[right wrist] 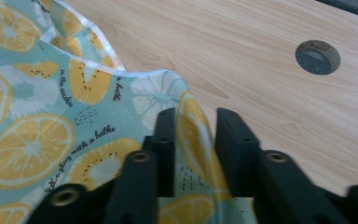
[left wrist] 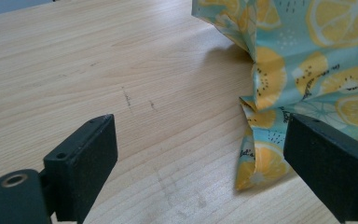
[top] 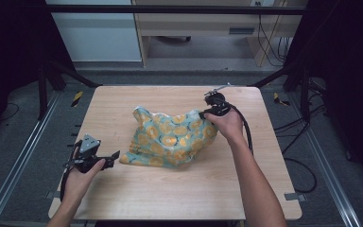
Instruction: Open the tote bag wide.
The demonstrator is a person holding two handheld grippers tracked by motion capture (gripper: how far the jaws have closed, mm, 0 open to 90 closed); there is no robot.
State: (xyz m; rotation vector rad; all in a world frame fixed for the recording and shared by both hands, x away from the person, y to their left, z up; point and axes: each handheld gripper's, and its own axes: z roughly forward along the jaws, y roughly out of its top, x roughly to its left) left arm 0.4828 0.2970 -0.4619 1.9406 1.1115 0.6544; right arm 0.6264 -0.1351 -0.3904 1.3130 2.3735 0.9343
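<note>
A teal cloth [top: 172, 137] printed with lemon slices lies crumpled in the middle of the wooden table [top: 170, 194]. My right gripper [top: 208, 112] is at the cloth's far right corner. In the right gripper view its jaws [right wrist: 196, 114] are shut on a raised fold of the cloth [right wrist: 37, 116]. My left gripper [top: 113, 158] rests low at the cloth's near left corner, pointing at it. In the left gripper view its jaws [left wrist: 200, 126] stand wide open over bare wood, with the cloth's folded edge [left wrist: 307, 70] beside the right jaw and nothing held.
A round hole [right wrist: 317, 57] is cut in the tabletop beyond the right gripper. A black cable [top: 246, 132] trails from the right gripper along the forearm. Metal frame rails [top: 19, 161] run along both sides of the table, and a cabinet [top: 194, 23] stands behind it.
</note>
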